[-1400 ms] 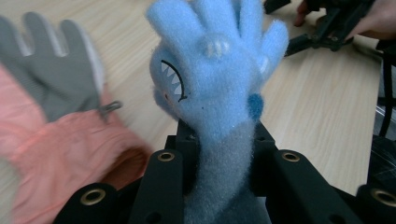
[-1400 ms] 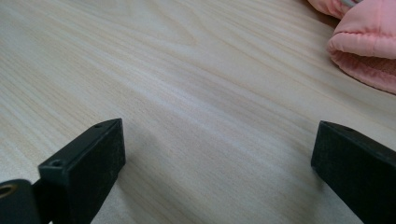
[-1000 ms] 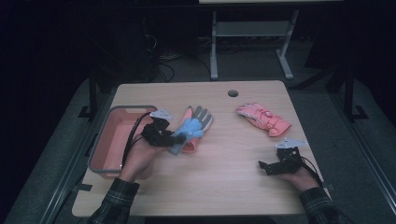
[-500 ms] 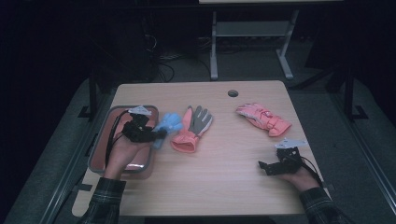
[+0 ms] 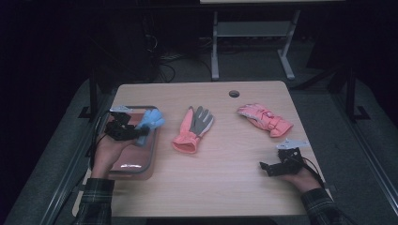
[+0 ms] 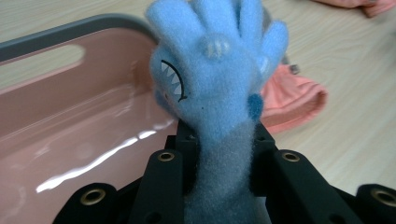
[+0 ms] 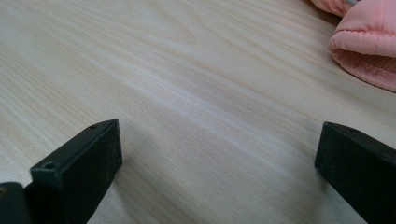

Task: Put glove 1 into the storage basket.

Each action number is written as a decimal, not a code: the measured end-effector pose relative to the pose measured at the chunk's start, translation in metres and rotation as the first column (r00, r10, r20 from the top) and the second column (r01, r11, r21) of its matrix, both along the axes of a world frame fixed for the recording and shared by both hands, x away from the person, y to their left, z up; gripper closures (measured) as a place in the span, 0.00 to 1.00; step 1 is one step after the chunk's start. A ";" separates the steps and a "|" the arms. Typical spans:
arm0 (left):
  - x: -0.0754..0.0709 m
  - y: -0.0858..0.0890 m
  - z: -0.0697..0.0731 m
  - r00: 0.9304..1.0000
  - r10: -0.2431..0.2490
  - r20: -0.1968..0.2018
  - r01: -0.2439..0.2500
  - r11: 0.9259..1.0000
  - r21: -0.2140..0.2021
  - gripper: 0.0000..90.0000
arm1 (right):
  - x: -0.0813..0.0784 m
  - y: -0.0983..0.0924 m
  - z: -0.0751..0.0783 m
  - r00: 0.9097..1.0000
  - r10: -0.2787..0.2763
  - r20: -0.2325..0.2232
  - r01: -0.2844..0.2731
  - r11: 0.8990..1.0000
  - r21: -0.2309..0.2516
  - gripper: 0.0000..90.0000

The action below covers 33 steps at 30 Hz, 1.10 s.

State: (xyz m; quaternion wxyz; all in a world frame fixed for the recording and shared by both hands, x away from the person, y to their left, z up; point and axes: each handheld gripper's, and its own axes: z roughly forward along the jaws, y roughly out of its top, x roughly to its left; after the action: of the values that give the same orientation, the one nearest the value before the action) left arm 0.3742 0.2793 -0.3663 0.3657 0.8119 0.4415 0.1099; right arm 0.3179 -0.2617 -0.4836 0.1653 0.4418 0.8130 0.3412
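Observation:
A fuzzy blue glove (image 5: 151, 120) with a toothy cartoon face (image 6: 219, 84) is clamped at its cuff in my left gripper (image 5: 141, 133), which hangs over the pink tray (image 5: 135, 165) at the table's left edge. The glove's fingers stick out past the jaws, above the tray's right rim. A pink and grey glove (image 5: 194, 128) lies flat at the table's middle. A puffy pink glove (image 5: 265, 119) lies at the back right. Low over the bare wood at the front right, my right gripper (image 5: 265, 168) is open, its jaws wide apart, and the pink glove's cuff (image 7: 369, 56) lies ahead of it.
The tray (image 6: 70, 121) has a grey rim and a glossy pink inside with nothing in it. A round cable hole (image 5: 233, 93) sits near the table's back edge. Beyond the table stand a metal frame's legs (image 5: 215, 51) and loose cables on the dark floor.
My left gripper has carried the blue glove leftward, from above the pink and grey glove to over the tray. The right gripper has stayed put.

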 end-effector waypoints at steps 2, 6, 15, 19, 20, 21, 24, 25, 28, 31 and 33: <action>0.002 0.007 -0.002 1.000 0.019 -0.001 -0.018 1.000 0.012 0.80 | 0.000 0.000 0.000 1.000 0.000 0.000 0.000 1.000 0.000 0.00; 0.004 0.014 -0.007 0.999 0.043 -0.008 -0.043 0.999 0.018 0.80 | 0.000 0.000 0.000 1.000 0.000 0.000 0.000 1.000 0.000 0.00; 0.014 0.029 -0.026 0.995 0.091 -0.042 -0.088 0.994 0.066 0.80 | 0.000 0.000 0.000 1.000 0.001 0.000 -0.001 1.000 0.000 0.00; 0.018 0.031 -0.038 0.992 0.102 -0.075 -0.095 0.992 0.085 0.80 | 0.000 0.000 0.000 1.000 0.001 0.001 -0.001 1.000 0.000 0.00; 0.020 0.032 -0.042 0.991 0.099 -0.086 -0.091 0.992 0.093 0.80 | 0.000 0.000 0.000 1.000 0.001 0.000 -0.001 1.000 0.000 0.00; 0.021 0.031 -0.046 0.990 0.101 -0.095 -0.091 0.991 0.100 0.80 | 0.000 0.000 0.000 1.000 0.001 0.001 -0.001 1.000 0.000 0.00; 0.023 0.031 -0.052 0.989 0.098 -0.112 -0.086 0.991 0.106 0.79 | 0.000 0.000 0.000 1.000 0.000 0.000 0.000 1.000 0.000 0.00; 0.024 0.031 -0.054 0.988 0.096 -0.118 -0.081 0.989 0.122 0.79 | 0.000 0.000 0.000 1.000 0.000 0.000 0.000 1.000 0.000 0.00; 0.025 0.029 -0.057 0.987 0.093 -0.132 -0.075 0.988 0.137 0.78 | 0.000 0.000 0.000 1.000 0.000 0.000 0.000 1.000 0.000 0.00; 0.027 0.029 -0.060 0.985 0.091 -0.149 -0.070 0.987 0.144 0.77 | 0.000 0.000 0.000 1.000 0.001 -0.001 -0.001 1.000 0.000 0.00; 0.027 0.029 -0.061 0.982 0.096 -0.162 -0.072 0.986 0.151 0.76 | 0.000 0.000 0.000 1.000 0.001 -0.001 -0.001 1.000 0.000 0.00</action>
State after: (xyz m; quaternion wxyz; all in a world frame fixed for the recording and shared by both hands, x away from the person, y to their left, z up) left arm 0.4015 0.3083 -0.4274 0.2622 0.8233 0.4957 0.0880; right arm 0.3176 -0.2615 -0.4836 0.1647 0.4415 0.8134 0.3412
